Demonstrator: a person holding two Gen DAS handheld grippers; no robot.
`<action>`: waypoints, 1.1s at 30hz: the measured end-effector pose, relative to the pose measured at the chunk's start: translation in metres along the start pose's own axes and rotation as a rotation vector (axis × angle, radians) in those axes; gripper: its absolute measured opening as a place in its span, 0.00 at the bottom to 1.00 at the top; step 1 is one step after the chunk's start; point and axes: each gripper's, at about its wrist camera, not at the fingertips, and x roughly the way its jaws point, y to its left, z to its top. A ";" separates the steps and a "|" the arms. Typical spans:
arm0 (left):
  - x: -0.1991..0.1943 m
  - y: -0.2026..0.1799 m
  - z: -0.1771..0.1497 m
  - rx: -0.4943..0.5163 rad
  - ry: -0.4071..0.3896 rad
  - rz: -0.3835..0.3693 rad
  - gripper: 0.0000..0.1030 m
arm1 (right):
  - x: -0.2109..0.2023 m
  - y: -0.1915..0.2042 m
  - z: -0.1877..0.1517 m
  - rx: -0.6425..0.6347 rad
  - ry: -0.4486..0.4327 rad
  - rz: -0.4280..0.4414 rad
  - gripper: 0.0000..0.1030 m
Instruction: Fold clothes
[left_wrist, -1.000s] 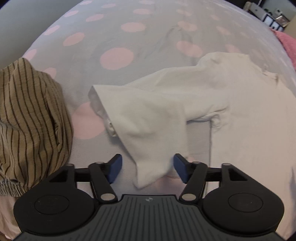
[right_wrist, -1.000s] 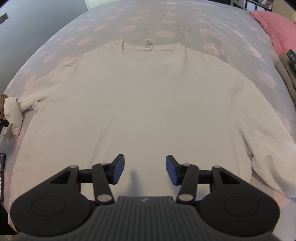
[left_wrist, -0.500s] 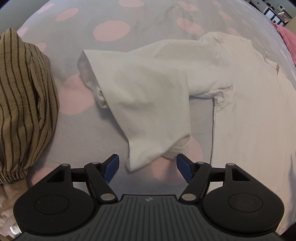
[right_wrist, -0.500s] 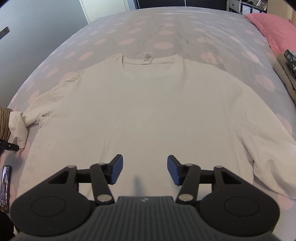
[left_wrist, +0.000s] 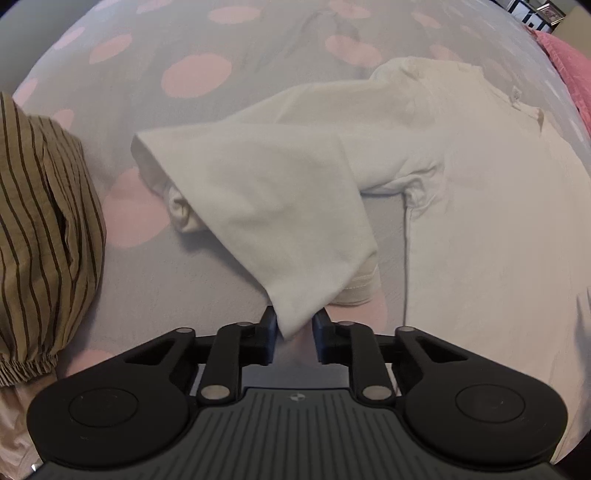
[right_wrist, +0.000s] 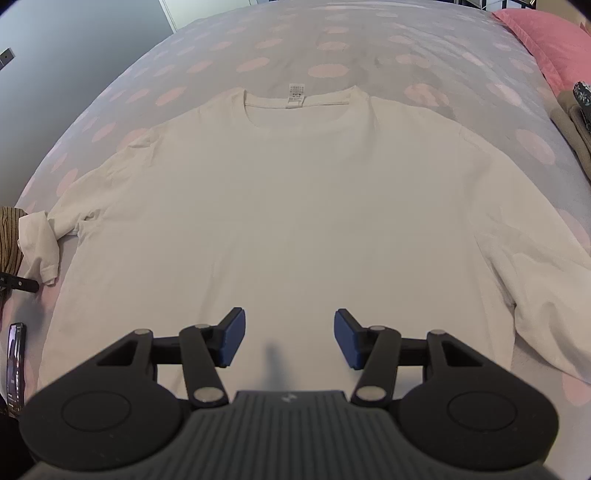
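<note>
bed: grey cover with pink dots | shirt: white, long-sleeved, flat on bed, collar far side | striped cloth: heaped left of shirt | sleeve: doubled back, cuff toward camera | left gripper: jaws closed on cuff corner | right gripper: jaws apart, empty, above hem

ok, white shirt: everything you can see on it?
The white shirt is a long-sleeved crew-neck, apparently soft cotton knit, lying flat on the polka-dot bedspread, neckline away from the camera, with a label inside the collar. One sleeve is doubled over itself beside the striped garment; the left gripper is closed on its cuff corner. The other sleeve trails creased. The right gripper hovers open over the hem.
</note>
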 end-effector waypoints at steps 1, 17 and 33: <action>-0.005 -0.004 0.001 0.012 -0.018 0.003 0.09 | 0.000 0.000 0.000 -0.002 0.003 -0.002 0.55; -0.091 -0.111 0.015 0.312 -0.245 -0.223 0.04 | -0.009 0.023 0.000 -0.076 -0.011 0.004 0.51; -0.038 -0.219 -0.010 0.610 -0.074 -0.274 0.04 | -0.027 0.071 -0.015 -0.314 -0.066 0.128 0.51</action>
